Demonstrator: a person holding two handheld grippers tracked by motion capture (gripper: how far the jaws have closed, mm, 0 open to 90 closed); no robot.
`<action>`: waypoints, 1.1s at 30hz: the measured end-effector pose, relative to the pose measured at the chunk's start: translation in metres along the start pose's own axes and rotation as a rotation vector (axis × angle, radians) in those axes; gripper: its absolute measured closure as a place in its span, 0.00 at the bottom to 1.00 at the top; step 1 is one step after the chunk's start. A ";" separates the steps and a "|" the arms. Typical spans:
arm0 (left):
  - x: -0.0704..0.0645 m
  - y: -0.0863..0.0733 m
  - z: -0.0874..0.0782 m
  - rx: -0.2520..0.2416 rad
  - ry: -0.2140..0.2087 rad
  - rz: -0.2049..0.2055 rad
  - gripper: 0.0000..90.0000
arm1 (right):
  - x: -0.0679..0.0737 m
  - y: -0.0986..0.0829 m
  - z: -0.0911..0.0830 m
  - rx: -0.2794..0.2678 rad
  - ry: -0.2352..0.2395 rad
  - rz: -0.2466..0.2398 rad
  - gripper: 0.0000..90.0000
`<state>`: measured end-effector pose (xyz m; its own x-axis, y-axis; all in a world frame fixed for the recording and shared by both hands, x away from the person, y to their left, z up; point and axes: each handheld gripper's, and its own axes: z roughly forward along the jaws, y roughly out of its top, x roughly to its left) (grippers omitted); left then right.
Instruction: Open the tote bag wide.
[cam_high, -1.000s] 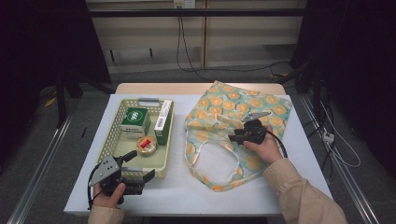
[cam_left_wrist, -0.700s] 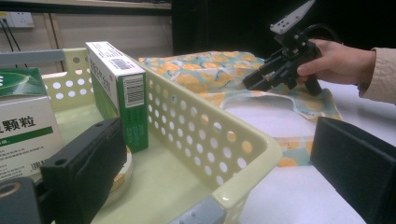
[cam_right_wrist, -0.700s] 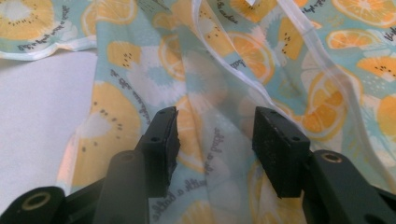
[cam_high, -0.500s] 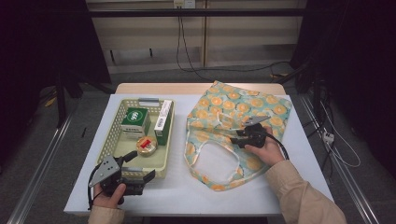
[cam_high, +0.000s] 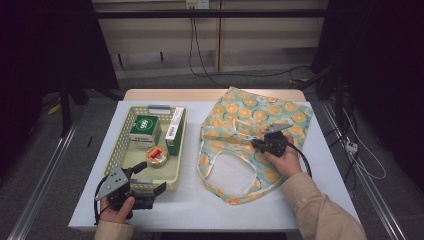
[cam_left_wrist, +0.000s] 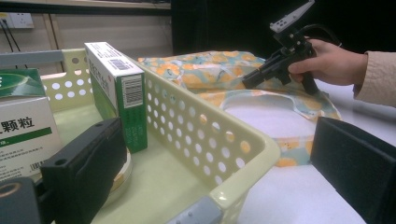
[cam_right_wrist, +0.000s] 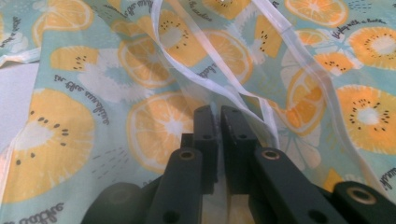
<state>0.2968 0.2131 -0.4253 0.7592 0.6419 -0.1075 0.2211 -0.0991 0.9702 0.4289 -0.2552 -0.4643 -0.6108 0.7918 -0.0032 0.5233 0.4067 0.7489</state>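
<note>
A tote bag (cam_high: 240, 112) printed with orange slices lies flat on the right half of the white table. My right gripper (cam_high: 257, 145) rests on its middle; in the right gripper view the jaws (cam_right_wrist: 217, 112) stand pressed together on the bag's fabric (cam_right_wrist: 93, 70) beside a white handle strap (cam_right_wrist: 205, 79). My left gripper (cam_high: 150, 179) is open at the front right corner of a pale yellow basket (cam_high: 116, 145). In the left gripper view its jaws (cam_left_wrist: 217, 135) straddle the basket wall (cam_left_wrist: 205, 126), one inside and one outside.
Inside the basket are a green and white box (cam_high: 145, 129), a tall narrow box (cam_high: 175, 130) standing on edge, and a round tin (cam_high: 156, 156). The table's front edge runs just below my left hand. Cables hang behind the table.
My right gripper dipped slightly and came back on the bag, and the fabric around it shifted a little. The left gripper has not moved.
</note>
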 end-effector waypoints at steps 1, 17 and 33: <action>0.000 0.000 0.000 0.001 0.000 0.000 0.04 | 0.000 0.000 0.000 -0.002 -0.003 -0.001 0.97; 0.001 0.000 -0.001 0.006 0.003 0.006 0.04 | -0.006 0.001 0.000 0.002 0.030 0.072 1.00; 0.000 0.001 -0.001 -0.001 0.002 0.001 0.04 | -0.012 0.028 -0.020 -0.038 0.032 0.052 1.00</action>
<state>0.2967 0.2135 -0.4243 0.7582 0.6434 -0.1056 0.2191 -0.0988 0.9707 0.4385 -0.2624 -0.4298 -0.6024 0.7962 0.0569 0.5319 0.3472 0.7723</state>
